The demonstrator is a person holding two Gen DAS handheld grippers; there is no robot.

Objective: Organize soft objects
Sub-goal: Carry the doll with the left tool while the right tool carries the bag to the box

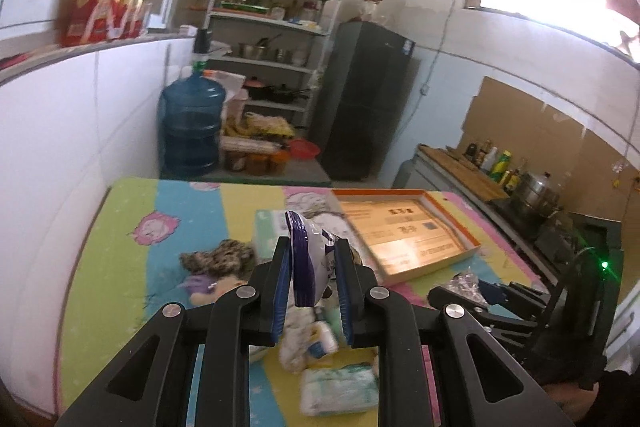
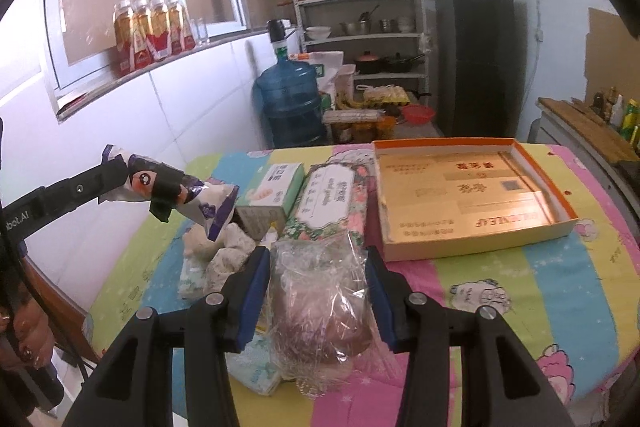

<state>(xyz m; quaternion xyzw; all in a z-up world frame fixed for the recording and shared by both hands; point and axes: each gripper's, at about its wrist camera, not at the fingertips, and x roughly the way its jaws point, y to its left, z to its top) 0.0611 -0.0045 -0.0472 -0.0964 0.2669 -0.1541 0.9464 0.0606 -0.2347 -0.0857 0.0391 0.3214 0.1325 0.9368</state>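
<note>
My left gripper [image 1: 309, 255] is shut on a white and purple soft packet [image 1: 306, 259] and holds it above the table; the packet also shows in the right wrist view [image 2: 192, 197]. My right gripper [image 2: 318, 269] is shut on a clear crinkly plastic bag with a brown soft thing inside [image 2: 320, 303]. The open orange-rimmed box [image 2: 464, 199] lies ahead to the right; it also shows in the left wrist view [image 1: 404, 233]. A brown furry toy [image 1: 222, 259] and tissue packs [image 1: 340, 389] lie on the striped tablecloth [image 1: 120, 227].
A green tissue box [image 2: 272, 197] and a floral packet [image 2: 332, 203] lie left of the orange box. White crumpled cloths [image 2: 224, 251] lie under the left gripper. A blue water jug [image 2: 290, 103], shelves [image 2: 360, 11] and a dark fridge [image 2: 474, 55] stand beyond the table.
</note>
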